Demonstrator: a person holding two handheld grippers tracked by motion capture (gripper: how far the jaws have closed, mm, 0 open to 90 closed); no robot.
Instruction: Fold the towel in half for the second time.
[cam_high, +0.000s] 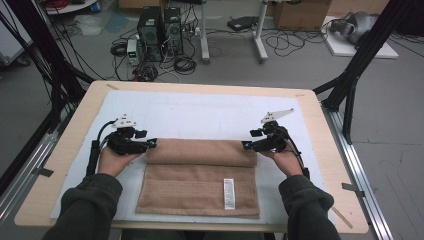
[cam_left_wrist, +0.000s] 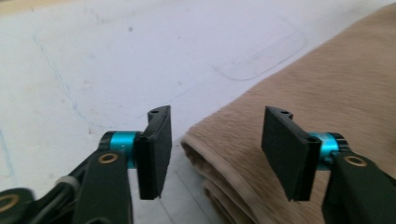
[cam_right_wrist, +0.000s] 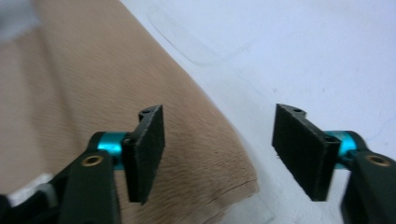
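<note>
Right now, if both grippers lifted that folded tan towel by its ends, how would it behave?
The towel would probably sag in the middle: it is soft cloth. The folded layers look loose and could fall open. It is unlikely to slip, given its nappy surface.

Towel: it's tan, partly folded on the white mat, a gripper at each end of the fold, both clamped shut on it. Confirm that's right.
Not clamped. Both gripper views show the jaws apart, pads off the cloth: the left gripper and right gripper are open at the ends of the fold. The rest holds: the towel is tan and partly folded on the white mat.
</note>
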